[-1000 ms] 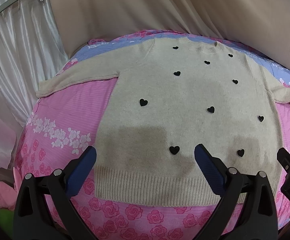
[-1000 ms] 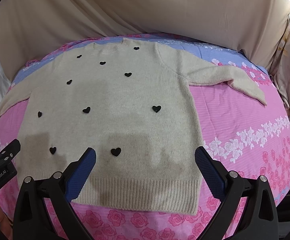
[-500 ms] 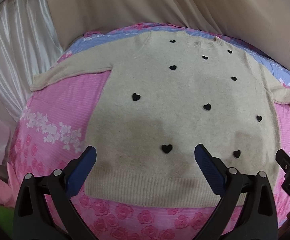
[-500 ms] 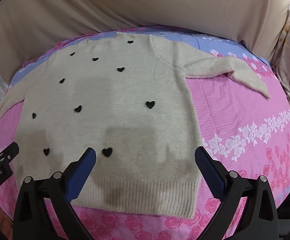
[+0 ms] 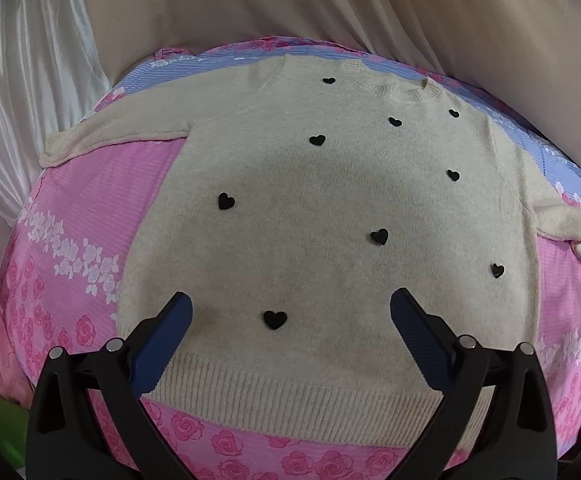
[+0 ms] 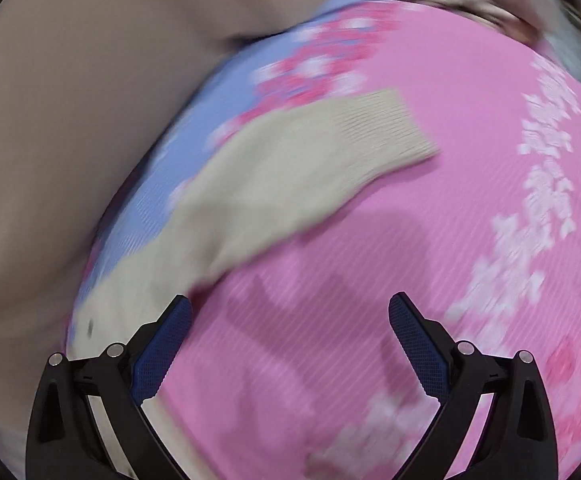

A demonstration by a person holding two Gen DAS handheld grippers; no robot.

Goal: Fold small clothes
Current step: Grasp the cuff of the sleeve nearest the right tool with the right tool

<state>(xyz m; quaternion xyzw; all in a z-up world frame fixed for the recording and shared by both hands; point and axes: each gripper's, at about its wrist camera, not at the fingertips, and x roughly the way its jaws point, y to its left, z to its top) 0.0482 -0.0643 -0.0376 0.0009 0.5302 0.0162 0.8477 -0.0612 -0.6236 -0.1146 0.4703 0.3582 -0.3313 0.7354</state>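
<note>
Your left gripper (image 5: pixel 290 320) hangs with jaws wide over the lower middle of the frame, nothing between them but the flat sweater (image 5: pixel 330 220) on the pink sheet (image 5: pixel 70 220). Open sheet lies at the left and along the bottom edge. A beige drape (image 5: pixel 290 4) closes off the top, white curtains (image 5: pixel 30 80) the upper left. Your right gripper (image 6: pixel 290 320), jaws apart, has bare sheet (image 6: pixel 370 280) from centre to right; the sleeve (image 6: pixel 290 168) crosses the upper middle, touching the left finger (image 6: pixel 162 344). That view is blurred.
</note>
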